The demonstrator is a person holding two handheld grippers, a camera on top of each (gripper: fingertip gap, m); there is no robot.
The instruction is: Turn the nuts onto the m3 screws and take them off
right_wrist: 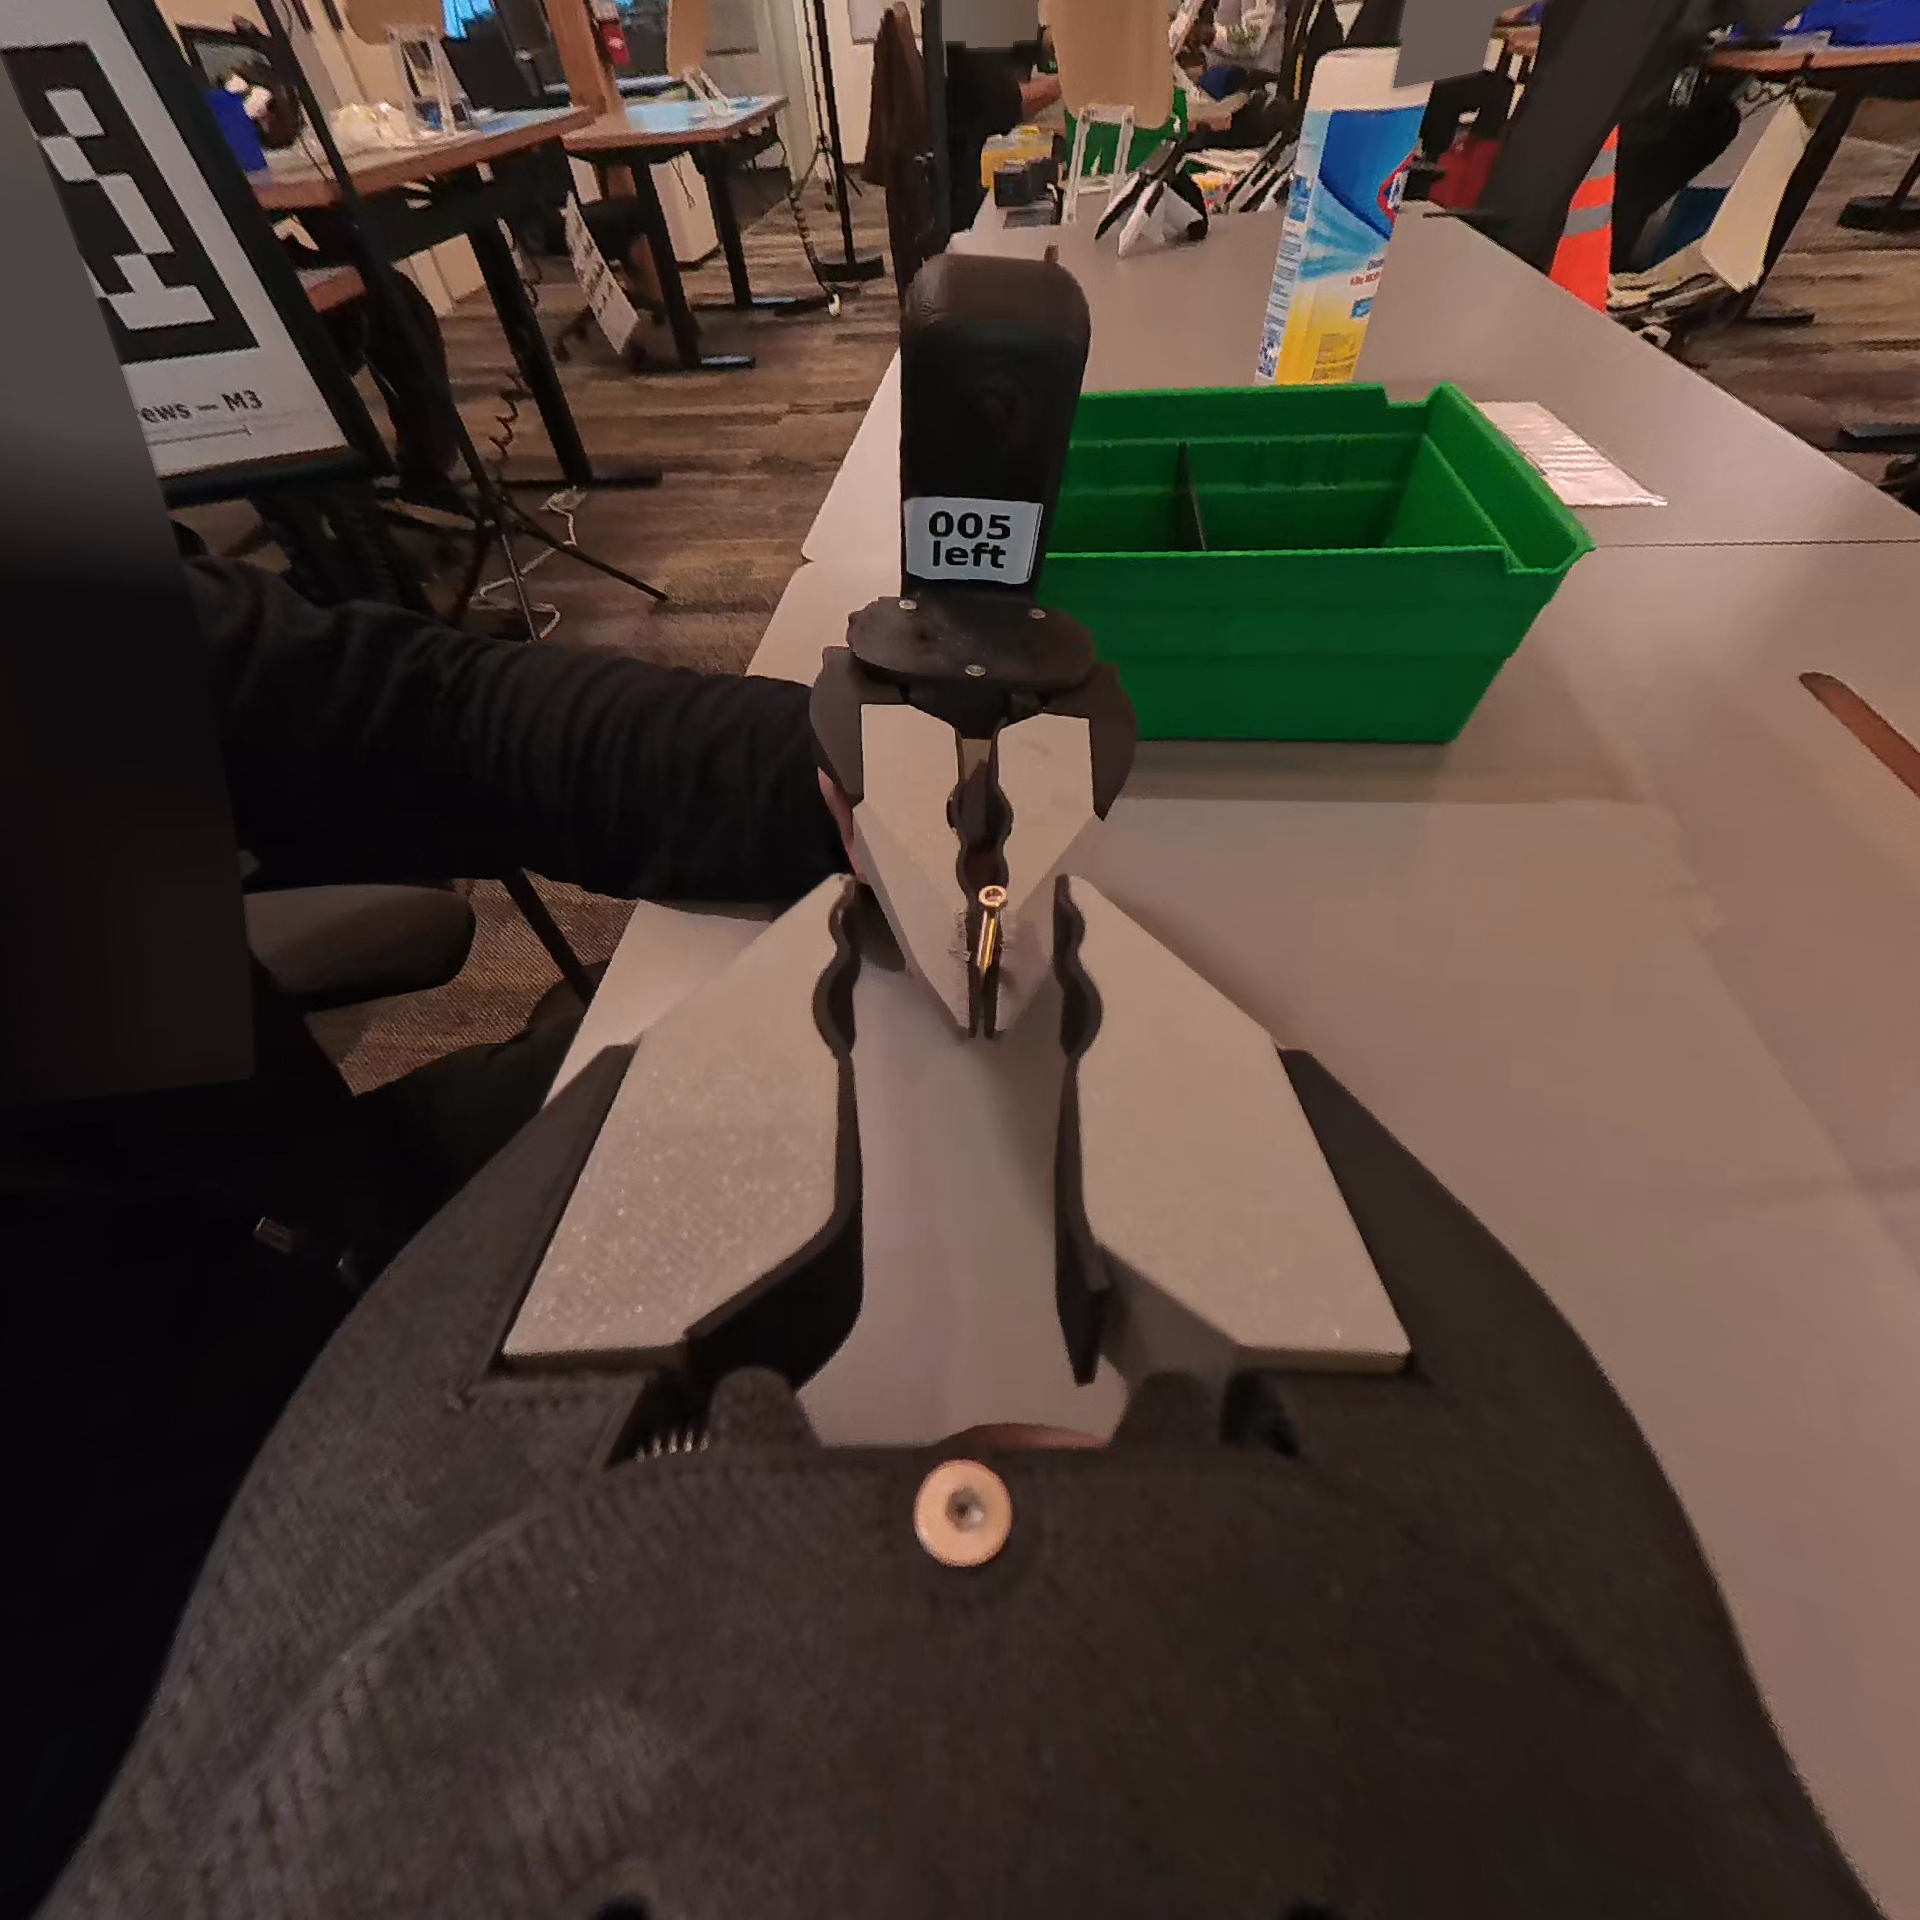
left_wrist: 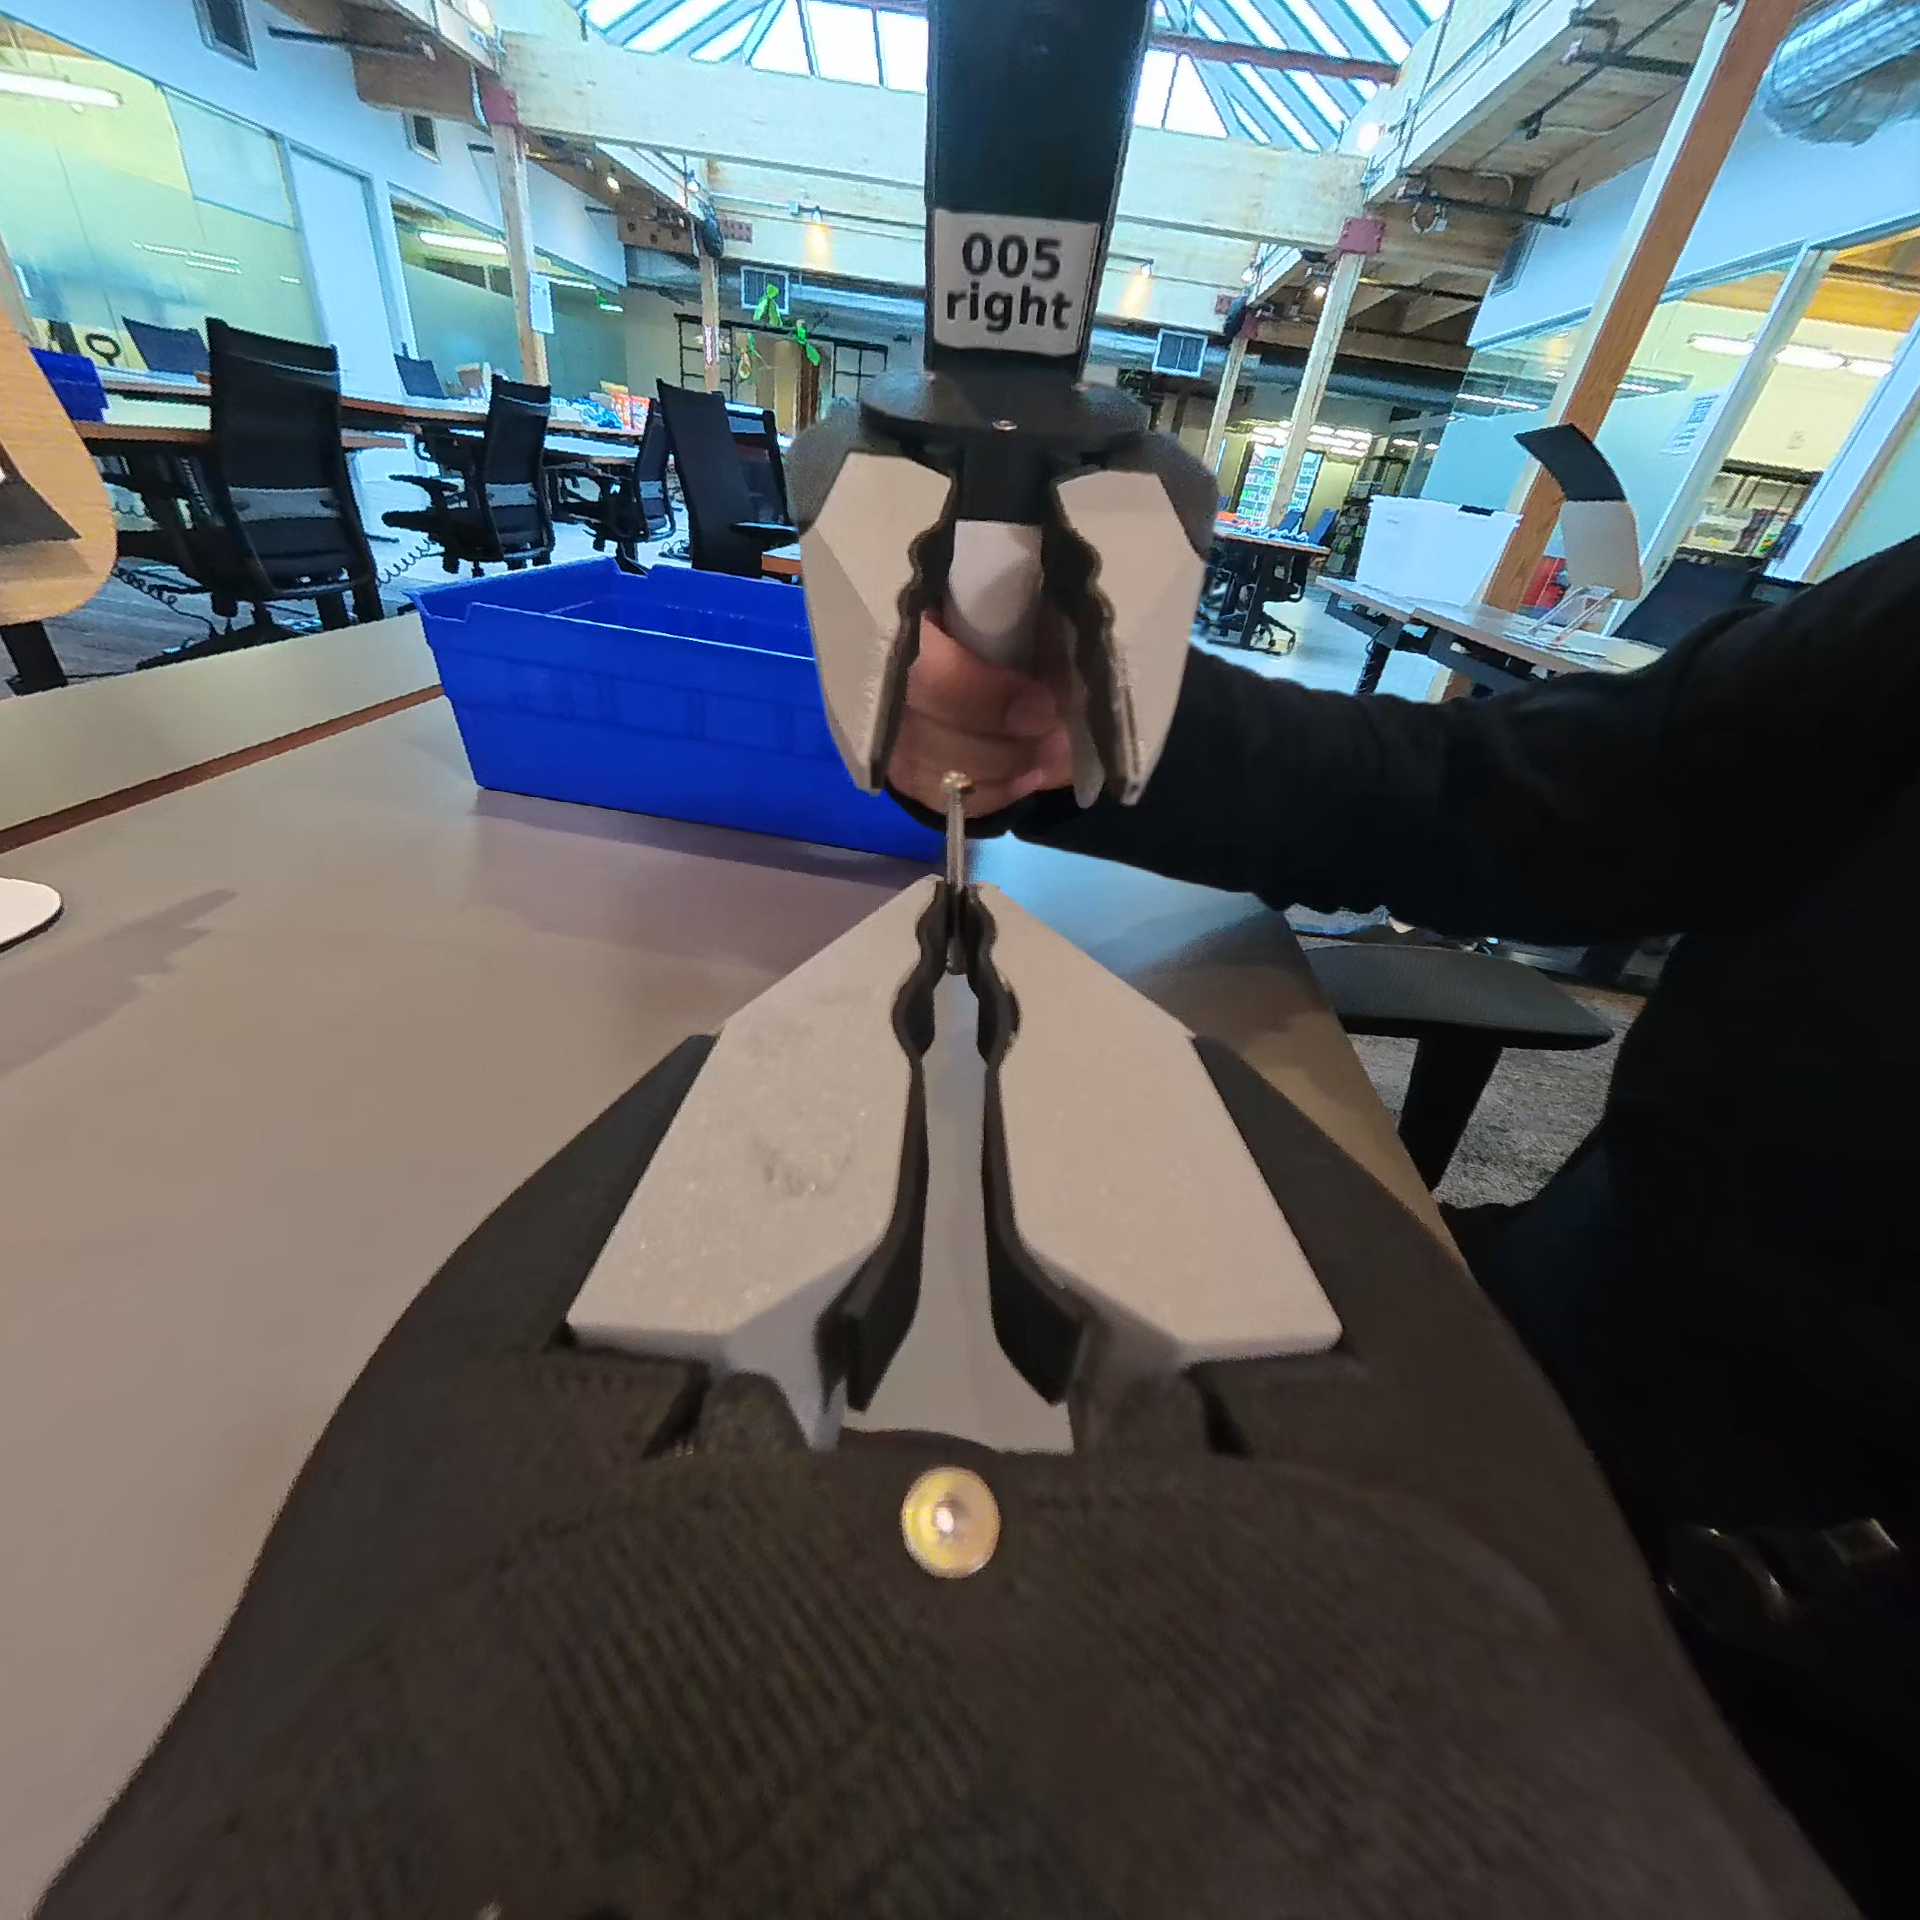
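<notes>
Left tool [left_wrist: 956, 914]: tips pressed together, pinching the m3 screw [left_wrist: 954, 831] by the lower part of its shank. The screw's long axis runs out past the tips along the finger line, head at the far end. In the right wrist view the same screw [right_wrist: 987, 925] shows brass-coloured, head toward that camera, clamped in the left tool [right_wrist: 982, 1023].

Key relation: the screw points straight at the right tool [left_wrist: 987, 790], which faces the left one head-on. Both are off the counter [left_wrist: 364, 987], tips near each other. In the right wrist view the right tool [right_wrist: 956, 894] is spread, its tips sitting either side of the left tool's tips and the screw, touching neither as far as I can tell.

No nut visible on the screw or in the right tool's jaws; it may be too small to resolve. Judgement: either the nut is off, or it has yet to be fetched.

Blue bin [left_wrist: 644, 686] sits behind the right tool; green bin [right_wrist: 1278, 561] behind the left. Contents not visible.

Next move hinges on coaxial alignment: the right tool is the nearer one to the head end, so any nut has to come in along the shank axis.
</notes>
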